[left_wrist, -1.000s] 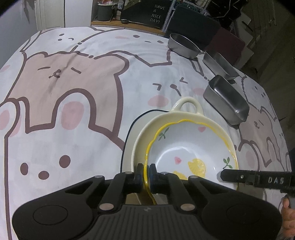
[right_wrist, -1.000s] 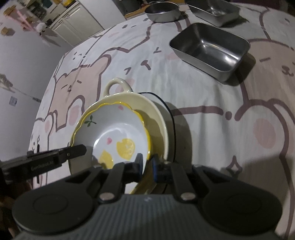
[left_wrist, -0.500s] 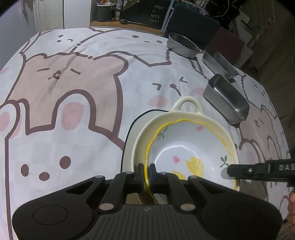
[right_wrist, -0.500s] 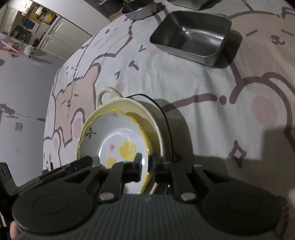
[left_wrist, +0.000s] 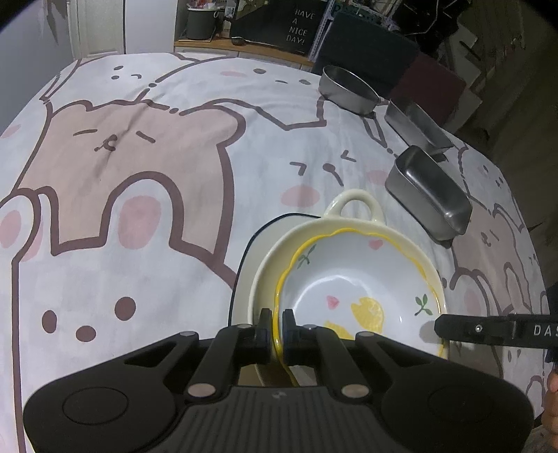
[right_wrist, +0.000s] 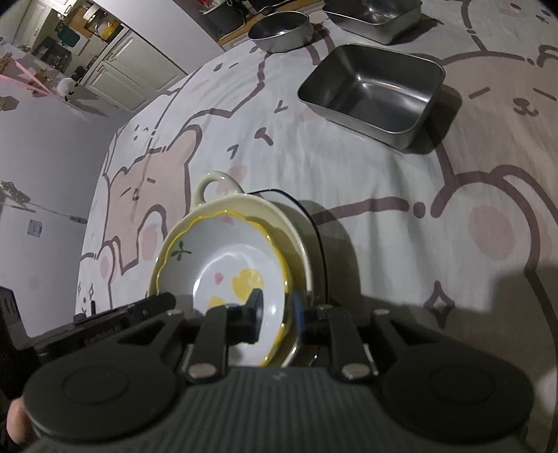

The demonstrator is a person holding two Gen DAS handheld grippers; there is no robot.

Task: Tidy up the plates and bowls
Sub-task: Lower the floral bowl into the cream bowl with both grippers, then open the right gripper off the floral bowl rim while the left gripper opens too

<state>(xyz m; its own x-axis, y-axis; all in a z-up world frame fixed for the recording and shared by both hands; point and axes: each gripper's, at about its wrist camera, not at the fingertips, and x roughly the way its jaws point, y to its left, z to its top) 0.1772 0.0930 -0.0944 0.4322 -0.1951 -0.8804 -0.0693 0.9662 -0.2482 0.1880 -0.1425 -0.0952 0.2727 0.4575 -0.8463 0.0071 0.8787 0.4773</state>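
Observation:
A white bowl with a yellow wavy rim and lemon print (left_wrist: 359, 289) sits inside a cream handled bowl (left_wrist: 355, 205), which rests on a dark-rimmed plate (left_wrist: 244, 275). My left gripper (left_wrist: 278, 319) is shut on the yellow-rimmed bowl's near rim. In the right wrist view the same bowl (right_wrist: 223, 265) sits in the cream bowl (right_wrist: 216, 184); my right gripper (right_wrist: 277, 305) is open, its fingers (right_wrist: 256, 306) standing either side of the rim with a gap.
A steel rectangular tray (left_wrist: 429, 195) (right_wrist: 376, 94) lies just beyond the stack. Another steel tray (left_wrist: 418, 125) and a round steel pan (left_wrist: 348, 89) (right_wrist: 282, 29) lie farther back. The table wears a bear-print cloth (left_wrist: 122, 174).
My right gripper's fingers have spread apart, letting go of the yellow-rimmed bowl's rim. My left gripper stays clamped on the bowl, and the stack has not moved.

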